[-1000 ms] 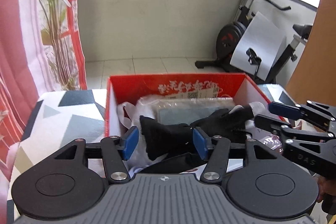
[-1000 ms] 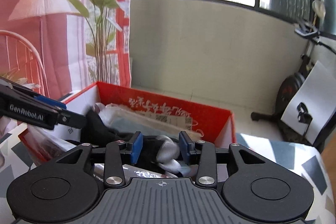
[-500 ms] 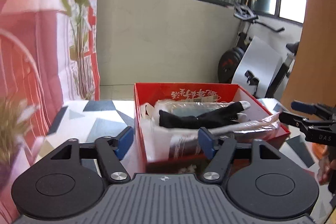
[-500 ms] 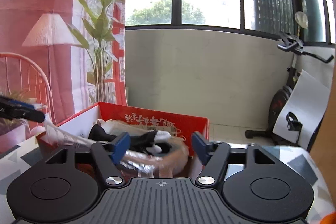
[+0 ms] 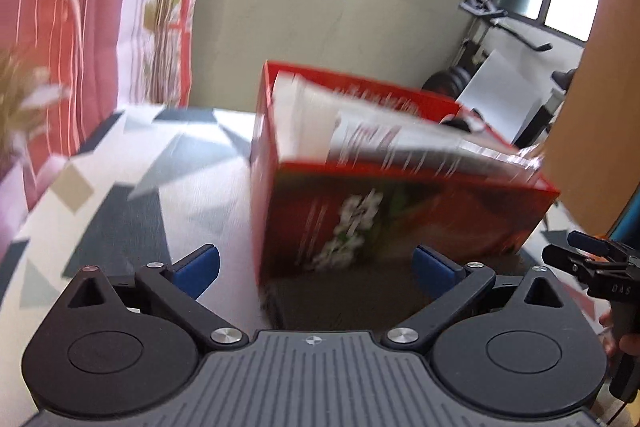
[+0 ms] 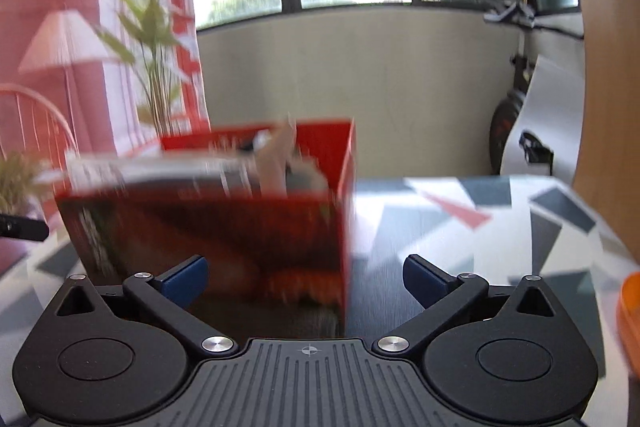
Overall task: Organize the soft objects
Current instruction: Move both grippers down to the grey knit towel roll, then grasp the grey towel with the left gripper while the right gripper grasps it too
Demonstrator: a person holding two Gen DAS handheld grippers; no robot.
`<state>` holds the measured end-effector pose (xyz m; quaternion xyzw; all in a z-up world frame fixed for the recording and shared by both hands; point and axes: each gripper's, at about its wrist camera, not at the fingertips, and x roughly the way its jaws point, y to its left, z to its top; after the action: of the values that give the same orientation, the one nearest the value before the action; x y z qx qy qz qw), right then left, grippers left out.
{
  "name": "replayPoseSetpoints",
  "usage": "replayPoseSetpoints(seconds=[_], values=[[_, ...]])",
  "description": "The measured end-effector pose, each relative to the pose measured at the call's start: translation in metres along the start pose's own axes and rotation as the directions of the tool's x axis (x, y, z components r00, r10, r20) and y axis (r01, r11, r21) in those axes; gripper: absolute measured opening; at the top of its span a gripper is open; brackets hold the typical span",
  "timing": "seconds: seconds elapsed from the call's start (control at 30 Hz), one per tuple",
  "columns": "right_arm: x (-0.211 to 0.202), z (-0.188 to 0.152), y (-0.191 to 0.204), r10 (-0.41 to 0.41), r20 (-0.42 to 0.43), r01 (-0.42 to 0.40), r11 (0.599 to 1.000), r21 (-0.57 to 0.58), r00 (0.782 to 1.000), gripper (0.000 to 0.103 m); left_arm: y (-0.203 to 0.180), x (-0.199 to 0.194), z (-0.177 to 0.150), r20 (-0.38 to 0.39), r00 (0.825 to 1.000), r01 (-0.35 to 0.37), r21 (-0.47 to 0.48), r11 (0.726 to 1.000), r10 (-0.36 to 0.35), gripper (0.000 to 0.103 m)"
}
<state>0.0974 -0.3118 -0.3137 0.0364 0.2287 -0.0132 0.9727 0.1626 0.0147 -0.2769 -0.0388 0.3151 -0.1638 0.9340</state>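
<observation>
Right hand-held gripper [image 6: 306, 277] jaws opening, nothing between; blurred red box [image 6: 224, 223] ahead on patterned tablecloth [image 6: 500, 227].

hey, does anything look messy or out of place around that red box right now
Yes. The red box is overfilled: plastic-wrapped packages lie slanted across its top and jut past the rim at the right corner. A pale item also sticks up above the edge. Blur hides finer detail.

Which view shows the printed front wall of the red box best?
The left wrist view: the red box shows its whole front wall there, white flower print included, though blurred. The right wrist view shows the box too, but its front is darker, more smeared, and partly hidden behind the gripper's linkage.
</observation>
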Motion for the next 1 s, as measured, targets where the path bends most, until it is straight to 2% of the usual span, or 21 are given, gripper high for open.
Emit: replayPoseSetpoints(seconds=[0.23, 0.3, 0.53, 0.7, 0.87, 1.0], values=[[0.034, -0.016, 0.008, 0.009, -0.128, -0.004, 0.999, 0.038, 0.992, 0.102, 0.005, 0.019, -0.009, -0.03, 0.999, -0.017, 0.018, 1.0, 0.018, 0.101], [0.041, -0.021, 0.009, 0.009, -0.148, 0.0, 0.998, 0.056, 0.989, 0.098, 0.004, 0.022, -0.011, -0.038, 0.999, -0.019, 0.024, 1.0, 0.02, 0.099], [0.055, -0.026, 0.015, 0.02, -0.179, -0.012, 0.999, 0.044, 0.984, 0.082, 0.01, 0.031, -0.021, -0.067, 0.998, 0.0, -0.018, 1.0, -0.001, 0.09], [0.056, -0.029, 0.012, 0.046, -0.194, -0.035, 0.998, 0.06, 0.98, 0.062, 0.009, 0.041, -0.025, -0.097, 0.995, 0.006, -0.019, 1.0, -0.008, 0.078], [0.056, -0.03, 0.019, 0.042, -0.2, -0.039, 0.999, 0.019, 0.979, 0.057, 0.007, 0.052, -0.028, -0.136, 0.99, 0.037, -0.033, 0.999, -0.041, 0.078], [0.059, -0.031, 0.022, 0.03, -0.205, -0.029, 1.0, 0.005, 0.978, 0.056, 0.003, 0.056, -0.033, -0.136, 0.99, 0.024, -0.017, 1.0, -0.026, 0.077]])
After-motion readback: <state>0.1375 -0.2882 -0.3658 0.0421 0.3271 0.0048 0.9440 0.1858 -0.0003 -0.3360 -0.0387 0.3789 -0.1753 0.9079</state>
